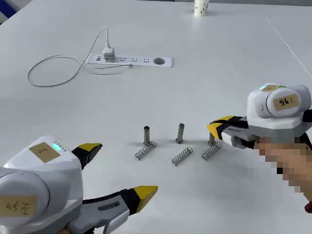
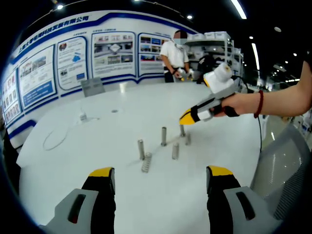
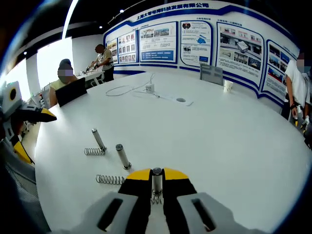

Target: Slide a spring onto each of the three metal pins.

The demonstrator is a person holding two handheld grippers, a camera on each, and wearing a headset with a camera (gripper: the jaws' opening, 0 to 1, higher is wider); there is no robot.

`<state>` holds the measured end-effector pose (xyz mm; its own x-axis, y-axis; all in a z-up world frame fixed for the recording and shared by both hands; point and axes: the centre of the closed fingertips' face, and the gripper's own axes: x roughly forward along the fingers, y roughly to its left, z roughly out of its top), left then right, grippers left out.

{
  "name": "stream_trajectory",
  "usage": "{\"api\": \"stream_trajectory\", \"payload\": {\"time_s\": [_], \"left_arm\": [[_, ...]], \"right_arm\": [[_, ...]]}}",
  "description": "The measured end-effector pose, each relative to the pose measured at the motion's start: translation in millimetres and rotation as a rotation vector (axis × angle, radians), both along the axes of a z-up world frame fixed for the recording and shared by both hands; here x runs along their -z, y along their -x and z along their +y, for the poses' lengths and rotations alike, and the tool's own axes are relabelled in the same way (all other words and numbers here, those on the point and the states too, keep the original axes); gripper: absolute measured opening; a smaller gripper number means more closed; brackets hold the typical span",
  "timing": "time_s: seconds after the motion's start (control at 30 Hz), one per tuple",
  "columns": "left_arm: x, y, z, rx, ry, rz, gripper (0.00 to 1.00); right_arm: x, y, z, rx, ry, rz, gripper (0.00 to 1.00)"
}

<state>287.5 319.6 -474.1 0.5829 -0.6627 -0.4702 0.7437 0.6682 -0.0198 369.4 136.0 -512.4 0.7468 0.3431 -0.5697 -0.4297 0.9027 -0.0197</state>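
Three springs (image 1: 182, 155) are lying flat beside the pins (image 1: 181, 132), ahead of the left gripper (image 2: 158, 178), which is gaping wide and empty; the right gripper (image 3: 156, 175) is pinching the nearest pin (image 3: 156, 184).

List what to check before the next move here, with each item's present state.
1. Pins upright: ok; left pin, middle pin, right pin stand.
2. Springs at hand: ok; left spring, middle spring, right spring lie beside them.
3. Spring on a pin: not ok, none yet.
4. Right gripper on right pin: ok, jaws shut on it.
5. Left gripper free: ok, jaws open.
6. Grip firmness: cannot tell.
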Motion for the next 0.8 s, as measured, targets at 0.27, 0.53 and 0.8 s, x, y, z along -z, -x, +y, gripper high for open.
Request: {"api": "stream_trajectory", "payload": {"time_s": [0.27,0.53,0.8], "left_arm": [[-1.0,2.1,0.9,0.001,-0.004,-0.003,0.77],[-2.8,3.5,1.8,0.004,-0.008,-0.007,0.76],[-3.2,4.6,3.9,0.001,-0.011,-0.008,0.75]], "right_arm": [[1.2,7.4,-5.2,0.015,0.022,0.016,0.09],[1.7,9.3,-5.5,0.02,0.019,0.021,0.09],[1.8,7.6,-5.2,0.02,0.018,0.021,0.09]]}}
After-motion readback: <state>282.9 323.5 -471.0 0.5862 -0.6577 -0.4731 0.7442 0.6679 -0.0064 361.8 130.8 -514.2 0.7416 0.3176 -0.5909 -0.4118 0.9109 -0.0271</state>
